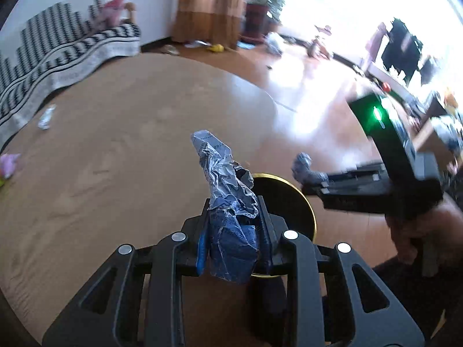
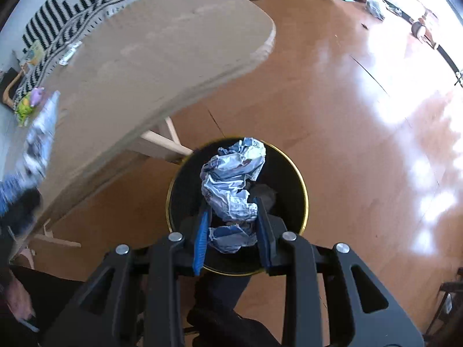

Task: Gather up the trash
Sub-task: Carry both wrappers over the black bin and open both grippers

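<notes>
My left gripper point(image 1: 234, 214) is shut on a crumpled blue and white wrapper point(image 1: 228, 202) and holds it upright over the table edge, beside the black bin with a gold rim point(image 1: 301, 199). My right gripper point(image 2: 233, 217) is shut on a second crumpled blue and white wrapper point(image 2: 234, 179), held directly above the open bin point(image 2: 292, 167) on the floor. The right gripper also shows in the left wrist view point(image 1: 303, 170), over the bin. The left gripper's wrapper shows blurred at the left edge of the right wrist view point(image 2: 40, 133).
A round brown table point(image 1: 115, 144) carries a small silver wrapper point(image 1: 46, 117) and a purple toy point(image 1: 8, 166) near its far left edge. A striped sofa point(image 1: 58, 46) stands behind. The wooden floor point(image 2: 347, 101) has slippers, bags and toys at the far side.
</notes>
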`<state>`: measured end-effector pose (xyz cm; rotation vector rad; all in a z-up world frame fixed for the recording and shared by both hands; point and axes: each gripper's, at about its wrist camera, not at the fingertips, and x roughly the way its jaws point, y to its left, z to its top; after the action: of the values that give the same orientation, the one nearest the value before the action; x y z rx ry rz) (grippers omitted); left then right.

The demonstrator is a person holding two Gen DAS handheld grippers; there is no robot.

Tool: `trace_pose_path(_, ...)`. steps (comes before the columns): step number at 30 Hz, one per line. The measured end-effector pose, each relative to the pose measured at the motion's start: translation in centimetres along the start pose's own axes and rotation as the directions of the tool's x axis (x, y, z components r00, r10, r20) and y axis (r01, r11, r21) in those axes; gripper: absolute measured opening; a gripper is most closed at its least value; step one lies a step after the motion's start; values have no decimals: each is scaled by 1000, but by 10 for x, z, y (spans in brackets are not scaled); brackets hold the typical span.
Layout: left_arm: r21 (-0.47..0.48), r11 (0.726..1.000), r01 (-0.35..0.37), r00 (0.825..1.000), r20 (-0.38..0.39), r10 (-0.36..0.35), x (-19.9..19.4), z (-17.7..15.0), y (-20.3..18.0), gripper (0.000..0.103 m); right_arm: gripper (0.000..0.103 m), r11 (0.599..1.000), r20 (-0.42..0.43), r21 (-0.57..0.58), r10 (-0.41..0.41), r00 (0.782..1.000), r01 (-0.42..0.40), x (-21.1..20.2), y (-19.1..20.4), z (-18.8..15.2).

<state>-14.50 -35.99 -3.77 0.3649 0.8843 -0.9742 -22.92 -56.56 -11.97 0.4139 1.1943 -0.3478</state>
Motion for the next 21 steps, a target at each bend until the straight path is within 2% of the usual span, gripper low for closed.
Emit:
trace_pose_path(4,10,1000,19,999,-32,-19,22,-2,-7,28,30,1000,-10,-5,-3,1000,3,2,0,-2)
trace_pose_path(18,5,999,45,999,-27,-45,33,6,0,28,31,999,-16,-34,17,1000,-18,6,11,6)
trace_pose_path(20,0,999,45,999,-31,-45,35,7,-1,28,35,999,-11,-38,17,1000,-17,5,11,6)
trace_pose_path(21,-1,999,45,999,-32,-45,36,8,-1,28,49,999,-7,-41,9,1000,-10,4,11,6)
